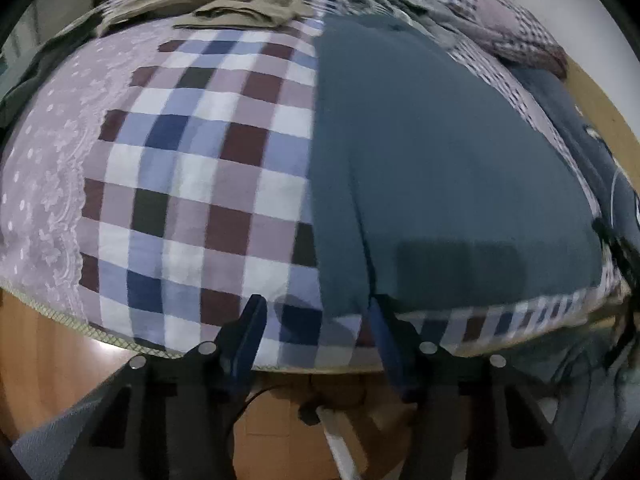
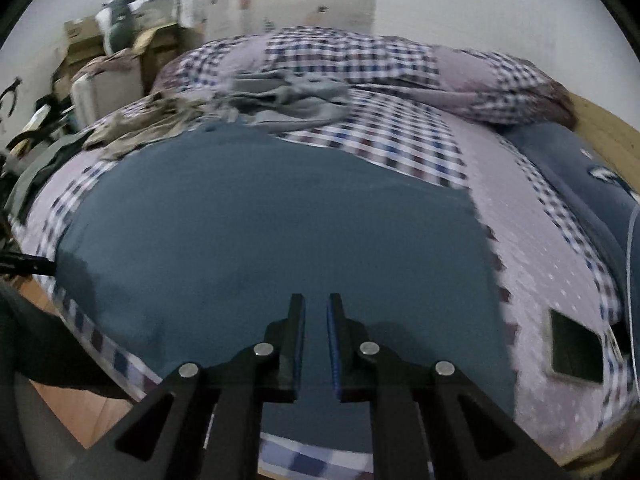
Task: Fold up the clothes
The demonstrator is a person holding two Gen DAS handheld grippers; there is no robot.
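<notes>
Bed (image 1: 192,184) covered with a checked quilt in white, blue, maroon and lilac squares, with a dotted lilac lace band along one side. Wood floor (image 1: 44,360) below the near bed edge. In the right wrist view, a pale wall behind, cardboard boxes (image 2: 80,36) and clutter at far left, a wooden bed frame at far right. Rolled checked bedding (image 2: 400,64) lies across the far end.

One teal garment (image 2: 272,240) lies spread flat on the quilt, its near hem along the bed's near edge. Left gripper (image 1: 316,312) sits at the garment's near left corner: jaws apart, one finger over bare quilt, the other at the cloth's edge, nothing pinched that I can see. Right gripper (image 2: 316,312) hovers over the near middle of the same garment, jaws nearly together with a thin gap, no cloth visible between them; contact with the fabric cannot be told.

Counts: two grippers. One teal garment flat. One crumpled olive garment (image 1: 240,0) at far left of the bed, one crumpled grey garment (image 2: 292,96) beside it, well apart from both grippers. One dark navy item (image 2: 580,176) at the right bed edge. One dark rectangular object (image 2: 576,352), phone-like, on the quilt right of the teal garment.
</notes>
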